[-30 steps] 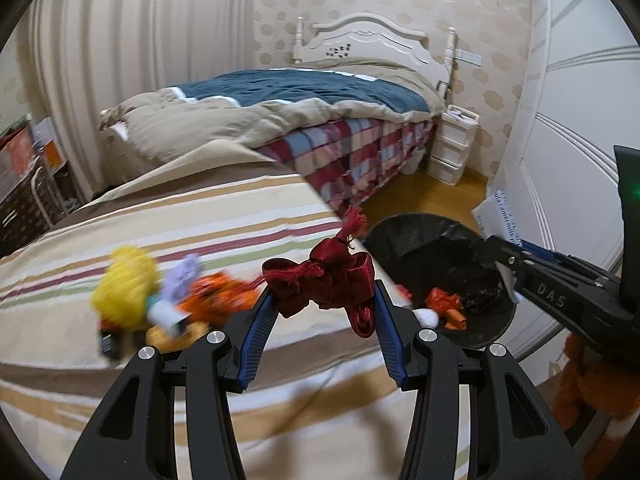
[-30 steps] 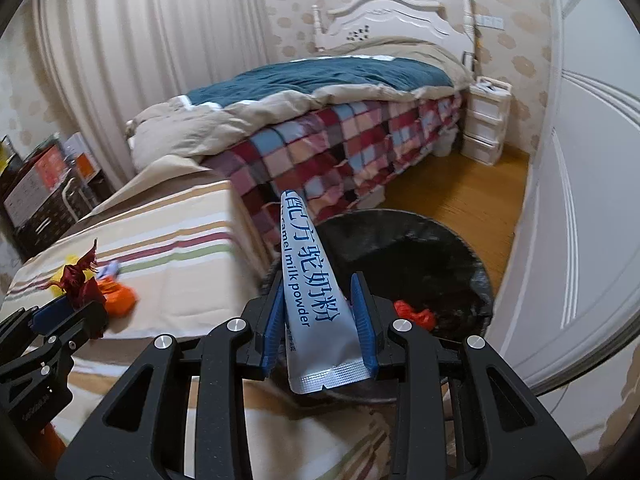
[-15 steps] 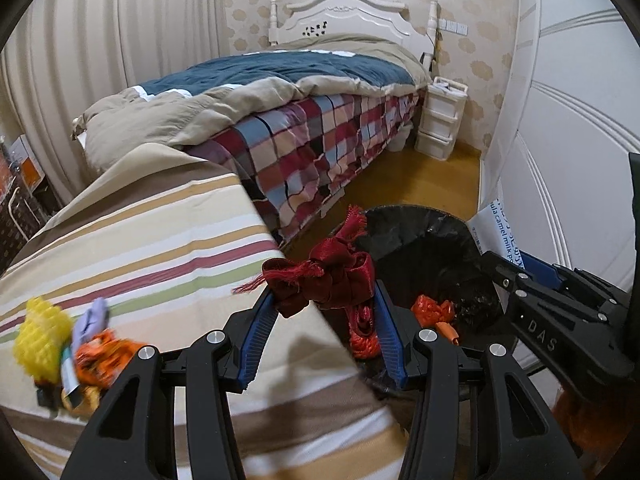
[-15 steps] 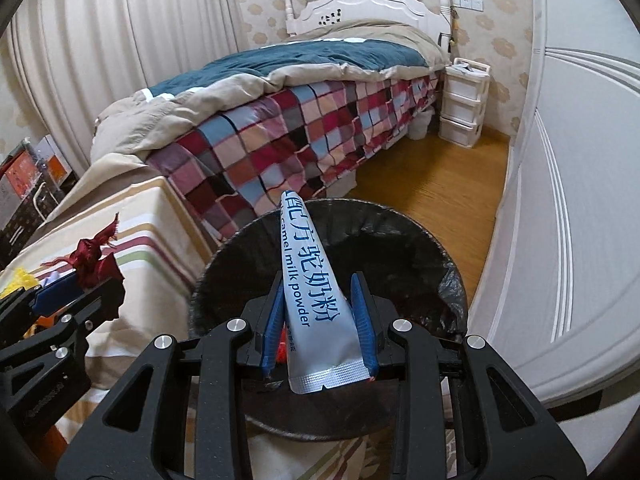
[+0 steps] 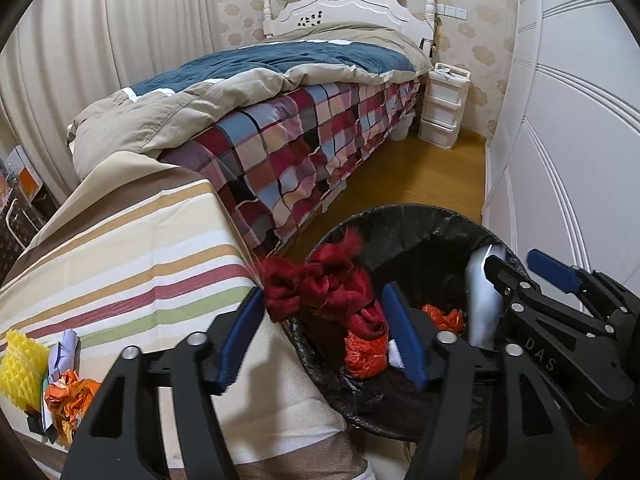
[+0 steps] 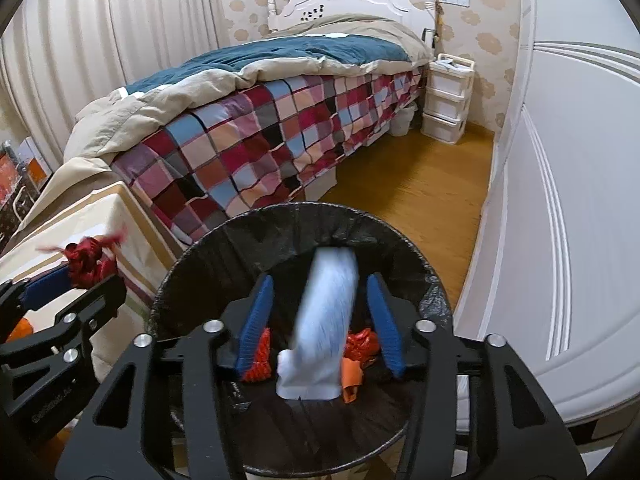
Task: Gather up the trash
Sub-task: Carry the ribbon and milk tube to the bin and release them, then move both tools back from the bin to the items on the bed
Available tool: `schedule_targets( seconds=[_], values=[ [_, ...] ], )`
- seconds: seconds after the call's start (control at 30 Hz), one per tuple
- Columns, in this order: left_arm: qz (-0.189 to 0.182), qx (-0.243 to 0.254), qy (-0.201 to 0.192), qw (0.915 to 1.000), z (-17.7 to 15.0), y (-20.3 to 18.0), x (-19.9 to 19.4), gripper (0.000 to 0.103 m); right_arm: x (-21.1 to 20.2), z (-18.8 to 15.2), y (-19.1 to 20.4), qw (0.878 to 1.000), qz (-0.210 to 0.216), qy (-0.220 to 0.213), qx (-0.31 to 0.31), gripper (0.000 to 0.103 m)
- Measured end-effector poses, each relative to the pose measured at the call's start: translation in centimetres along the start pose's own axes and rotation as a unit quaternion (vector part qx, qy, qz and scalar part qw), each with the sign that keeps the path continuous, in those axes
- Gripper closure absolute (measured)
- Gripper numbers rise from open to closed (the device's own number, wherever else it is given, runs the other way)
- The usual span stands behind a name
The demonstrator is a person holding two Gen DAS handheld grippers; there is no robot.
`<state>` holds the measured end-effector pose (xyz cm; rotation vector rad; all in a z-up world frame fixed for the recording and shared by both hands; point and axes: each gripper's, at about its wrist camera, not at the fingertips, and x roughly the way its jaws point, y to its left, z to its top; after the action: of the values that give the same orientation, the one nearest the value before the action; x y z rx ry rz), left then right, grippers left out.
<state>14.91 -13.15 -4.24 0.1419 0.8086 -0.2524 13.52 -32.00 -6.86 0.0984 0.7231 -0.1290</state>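
Observation:
My left gripper (image 5: 322,312) is shut on a dark red tasselled knot (image 5: 320,286) and holds it over the near rim of the black-lined trash bin (image 5: 404,216). My right gripper (image 6: 320,316) is open above the bin (image 6: 280,220); the white milk powder sachet (image 6: 320,324) is blurred between its fingers, falling free into the bin. It also shows in the left wrist view (image 5: 478,300). Orange wrappers (image 6: 360,340) lie in the bin. The knot also shows at left in the right wrist view (image 6: 90,262).
A striped cloth-covered table (image 5: 120,272) holds a yellow foam net (image 5: 18,372), orange wrapper (image 5: 68,396) and paper. A checked bed (image 5: 304,148), white drawers (image 5: 442,108) and a white wardrobe door (image 5: 560,140) border the wooden floor (image 5: 420,176).
Both grippers moved right over the bin. My right gripper opened and let go of the sachet, which now drops. My left gripper still holds the red knot.

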Motion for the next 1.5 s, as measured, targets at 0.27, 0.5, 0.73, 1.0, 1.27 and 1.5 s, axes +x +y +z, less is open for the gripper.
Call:
schedule_targets(
  seconds=[0.27,0.5,0.73,1.0,1.27,1.5],
  values=[
    [0.007,-0.019,-0.004,0.9998,-0.2,1.2,-0.9,0.023,-0.7,-0.5,-0.2,1.000,-0.010,-0.001,0.008,0.036],
    [0.014,-0.033,-0.011,0.9993,-1.0,2.8,-2.6,0.019,-2.4,-1.1,1.4,1.000,0.001,-0.009,0.001,0.030],
    [0.022,-0.041,-0.022,0.9987,-1.7,4.0,-4.2,0.018,-4.2,-1.9,2.9,1.000,0.013,-0.013,0.001,0.030],
    [0.044,-0.056,-0.033,0.9969,-3.0,6.6,-6.9,0.018,-5.8,-2.9,4.9,0.999,0.038,-0.011,0.002,0.030],
    [0.091,-0.080,-0.034,0.9920,-5.9,11.5,-9.3,0.018,-6.7,-4.2,9.6,0.996,0.083,-0.002,-0.031,0.030],
    [0.122,-0.128,-0.019,0.9841,-9.4,16.6,-11.0,0.018,-7.1,-5.2,14.4,0.990,0.122,0.010,-0.070,0.030]
  ],
)
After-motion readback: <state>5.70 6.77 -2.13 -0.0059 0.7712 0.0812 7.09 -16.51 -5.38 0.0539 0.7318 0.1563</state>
